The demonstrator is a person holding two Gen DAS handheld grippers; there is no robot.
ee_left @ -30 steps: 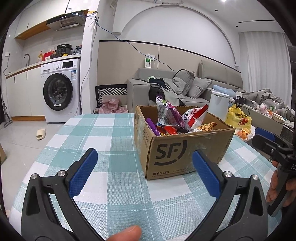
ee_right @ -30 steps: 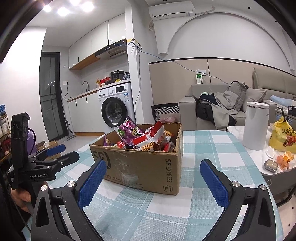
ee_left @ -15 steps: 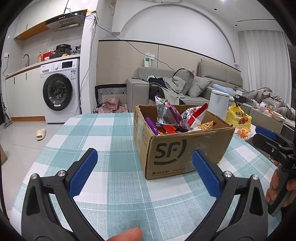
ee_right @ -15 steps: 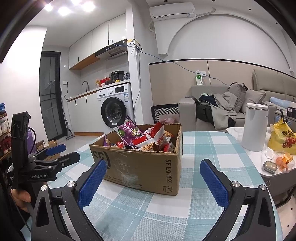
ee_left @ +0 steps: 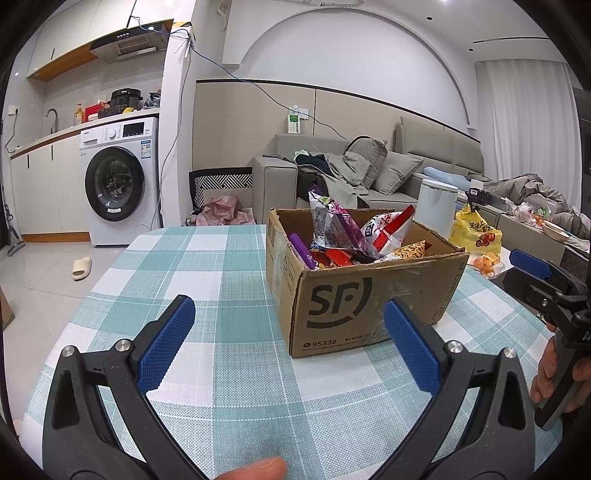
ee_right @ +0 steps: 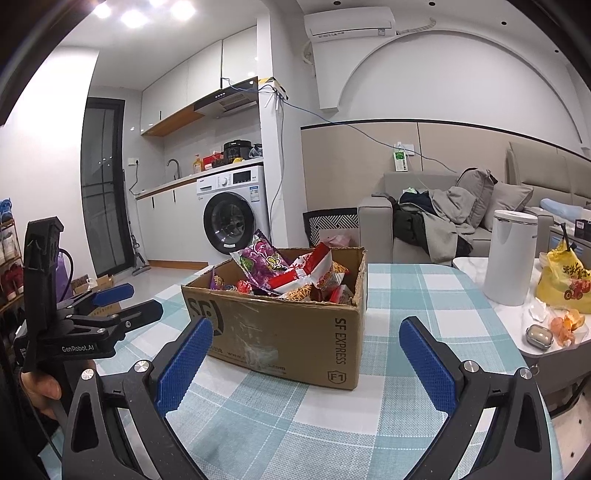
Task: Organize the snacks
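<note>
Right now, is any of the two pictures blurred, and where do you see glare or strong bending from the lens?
Left wrist view: sharp, no motion blur; the cardboard box reads clearly, its tape gives slight glare; walls bend near the dark round edge. Right wrist view: also sharp; ceiling lights burn out to white at top left; the door frame curves strongly.

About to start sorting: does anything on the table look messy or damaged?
Snack packets are heaped loosely in the cardboard box, a purple bag poking above the rim. The box's front shows scuffed, torn tape. Nothing has spilled onto the tablecloth.
</note>
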